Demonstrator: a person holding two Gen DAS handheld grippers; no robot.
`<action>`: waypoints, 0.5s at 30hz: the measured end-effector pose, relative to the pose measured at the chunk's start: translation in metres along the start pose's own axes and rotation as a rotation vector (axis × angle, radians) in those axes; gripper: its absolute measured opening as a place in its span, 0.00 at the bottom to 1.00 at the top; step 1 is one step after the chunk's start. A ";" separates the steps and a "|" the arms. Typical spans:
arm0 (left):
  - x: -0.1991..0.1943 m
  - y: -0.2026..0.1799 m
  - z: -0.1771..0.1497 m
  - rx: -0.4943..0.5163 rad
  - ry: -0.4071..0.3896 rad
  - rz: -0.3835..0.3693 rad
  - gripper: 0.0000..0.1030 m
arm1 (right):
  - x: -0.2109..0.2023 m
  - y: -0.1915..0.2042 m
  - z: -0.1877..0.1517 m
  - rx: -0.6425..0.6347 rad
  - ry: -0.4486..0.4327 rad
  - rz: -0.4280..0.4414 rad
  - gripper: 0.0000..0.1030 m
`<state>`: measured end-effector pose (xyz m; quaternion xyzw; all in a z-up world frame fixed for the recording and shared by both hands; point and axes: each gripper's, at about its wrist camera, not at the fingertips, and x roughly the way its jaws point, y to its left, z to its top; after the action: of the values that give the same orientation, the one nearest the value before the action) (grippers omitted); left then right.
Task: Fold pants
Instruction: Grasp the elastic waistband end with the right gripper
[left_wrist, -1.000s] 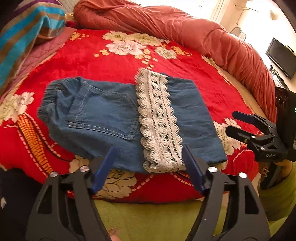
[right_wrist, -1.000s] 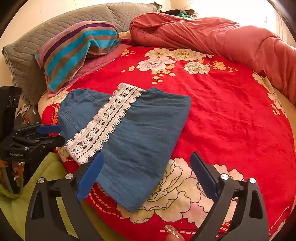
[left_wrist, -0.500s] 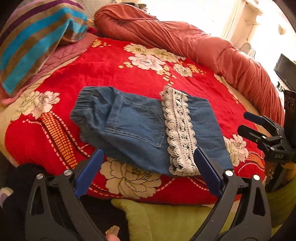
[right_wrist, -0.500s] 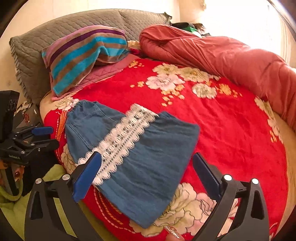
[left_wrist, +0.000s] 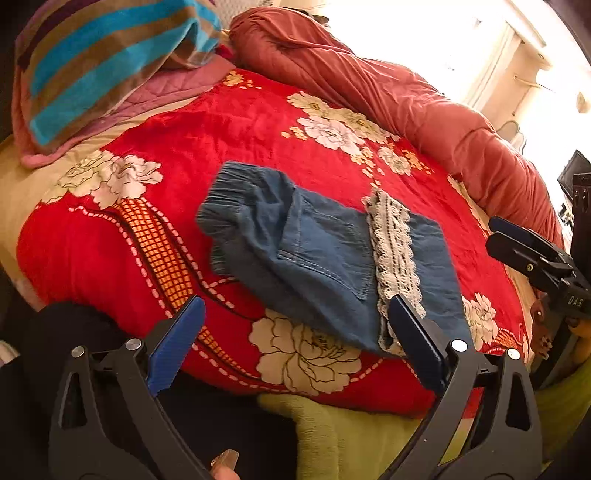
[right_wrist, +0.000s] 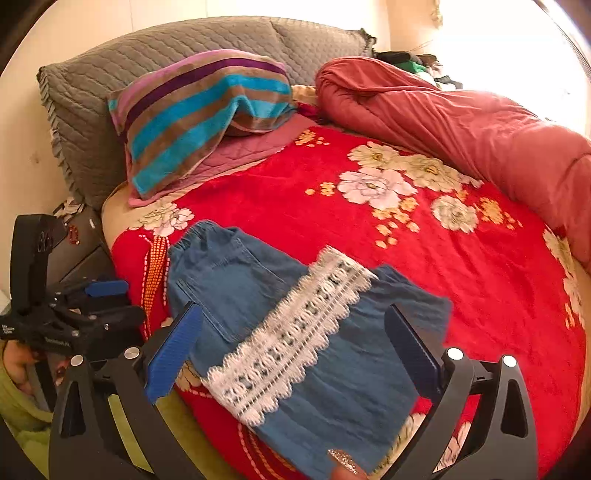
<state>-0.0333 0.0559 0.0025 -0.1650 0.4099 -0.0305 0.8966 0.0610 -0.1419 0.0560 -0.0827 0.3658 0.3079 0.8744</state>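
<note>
One bed (right_wrist: 480, 266) under a plush red blanket (left_wrist: 229, 140) with pale printed flowers. One long rust quilt (right_wrist: 461, 122), rolled, along the far right side. One grey quilted headboard cushion (right_wrist: 110, 85), seen only from the right wrist. One striped velvety pillow (right_wrist: 199, 110), far left. One pair of folded pants (left_wrist: 306, 251), soft blue denim, lying flat near the front edge of the bed, crossed by one white lace band (right_wrist: 291, 339); elastic waist at the left, back pocket clear only from the left wrist. Two grippers: left gripper (left_wrist: 295, 343) with jaws spread wide, empty; right gripper (right_wrist: 295, 350) the same, hovering above the denim.
</note>
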 end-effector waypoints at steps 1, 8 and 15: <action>0.000 0.003 0.000 -0.006 -0.002 0.000 0.90 | 0.003 0.002 0.003 -0.011 0.003 0.000 0.95; 0.006 0.022 0.003 -0.046 0.005 0.022 0.90 | 0.035 0.020 0.028 -0.076 0.032 0.027 0.95; 0.022 0.039 0.004 -0.076 0.034 0.034 0.90 | 0.078 0.039 0.051 -0.147 0.088 0.070 0.95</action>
<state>-0.0187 0.0892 -0.0233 -0.1913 0.4285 -0.0025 0.8831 0.1100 -0.0547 0.0413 -0.1473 0.3830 0.3603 0.8377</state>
